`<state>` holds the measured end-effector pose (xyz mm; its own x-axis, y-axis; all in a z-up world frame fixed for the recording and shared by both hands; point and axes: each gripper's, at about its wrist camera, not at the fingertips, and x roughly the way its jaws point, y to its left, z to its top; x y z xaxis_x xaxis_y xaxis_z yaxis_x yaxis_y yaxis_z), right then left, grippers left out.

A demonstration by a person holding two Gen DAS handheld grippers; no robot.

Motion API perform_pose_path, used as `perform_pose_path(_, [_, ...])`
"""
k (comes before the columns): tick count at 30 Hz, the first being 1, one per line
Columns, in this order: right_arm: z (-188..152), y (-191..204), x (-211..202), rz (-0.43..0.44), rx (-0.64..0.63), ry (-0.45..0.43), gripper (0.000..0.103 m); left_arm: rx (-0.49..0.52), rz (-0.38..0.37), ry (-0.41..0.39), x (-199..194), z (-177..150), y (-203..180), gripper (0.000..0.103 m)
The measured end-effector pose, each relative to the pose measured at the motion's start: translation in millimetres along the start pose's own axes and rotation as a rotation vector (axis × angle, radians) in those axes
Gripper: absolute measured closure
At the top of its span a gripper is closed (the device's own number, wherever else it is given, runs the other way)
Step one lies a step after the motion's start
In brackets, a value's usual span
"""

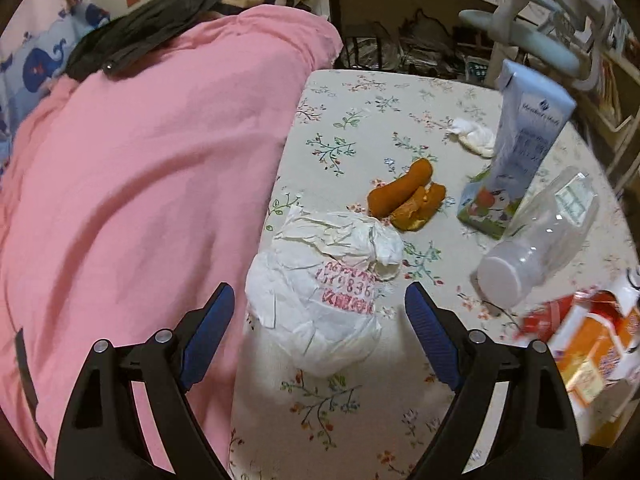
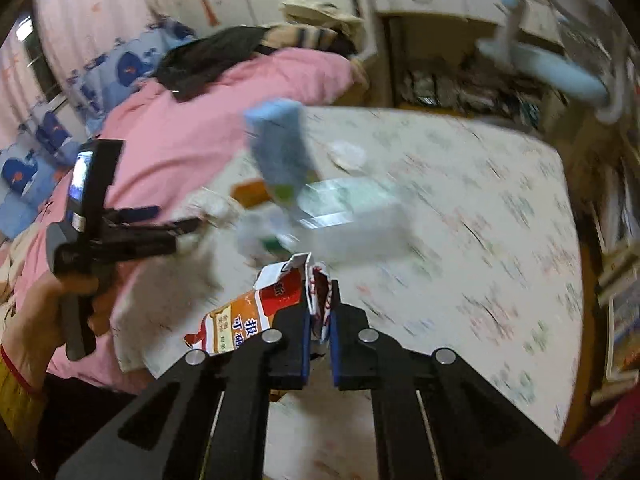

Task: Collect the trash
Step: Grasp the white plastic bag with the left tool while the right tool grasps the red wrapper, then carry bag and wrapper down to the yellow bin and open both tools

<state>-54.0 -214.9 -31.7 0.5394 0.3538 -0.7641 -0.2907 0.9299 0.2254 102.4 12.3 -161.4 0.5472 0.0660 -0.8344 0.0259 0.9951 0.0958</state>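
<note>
The right hand-held gripper (image 2: 320, 320) is clamped on the torn top edge of an orange and red carton (image 2: 256, 308), which hangs just ahead of its fingers and to their left, at the near edge of the bench (image 2: 500, 240). The carton looks empty and flattened, so it should be light; its thin card bends easily, and a pinch on the ragged lip could tear or slip, so a hold lower on a folded seam would seem safer.

The left hand-held gripper (image 1: 320, 316) stands wide open with nothing held, its blue pads either side of a crumpled white wrapper (image 1: 320, 300) printed in red, which lies between and just beyond them. The wrapper looks soft and nearly weightless; it should crush under the pads, so closing over its bunched middle is the likely best hold.

Beyond the wrapper lie two orange peel pieces (image 1: 404, 196), limp and possibly moist. To the right of them a clear plastic bottle (image 1: 536, 240) lies on its side, smooth and apt to roll. Behind it a tall blue carton (image 1: 524, 136) stands upright, easy to topple. Farther off sits a small white tissue wad (image 1: 472, 136). A pink blanket (image 1: 140, 180) crowds the bench's left edge, close to the left pad.
</note>
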Motion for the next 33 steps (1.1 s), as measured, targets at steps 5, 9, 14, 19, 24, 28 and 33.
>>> perform_pose_path(5, [-6.3,-32.7,-1.8,-0.004,0.093,-0.001,0.094,-0.035,-0.045,0.055,13.6,-3.4,7.9,0.079])
perform_pose_path(9, [-4.7,-31.3,-6.0,0.007,0.106,-0.023,0.094,-0.092,-0.138,-0.009,-14.0,2.1,22.2,0.093])
perform_pose_path(14, [-9.6,-30.0,-12.5,0.015,0.100,-0.035,0.094,-0.097,-0.221,-0.107,-58.9,-1.3,25.7,0.093])
perform_pose_path(19, [-11.9,-29.8,-13.9,0.031,0.115,-0.044,0.094,-0.089,-0.204,-0.074,-53.3,-7.6,19.2,0.093])
perform_pose_path(24, [-10.3,-24.4,-20.6,0.038,0.114,-0.075,0.094,-0.046,-0.216,-0.071,-53.7,-11.2,-1.1,0.093])
perform_pose_path(28, [-7.9,-22.2,-20.8,0.059,0.122,-0.085,0.094,0.021,-0.210,-0.115,-62.1,-11.4,-22.1,0.093])
perform_pose_path(33, [-8.5,-13.4,-30.4,0.085,0.132,-0.116,0.094,0.052,-0.202,-0.169,-81.7,-20.6,-29.2,0.093])
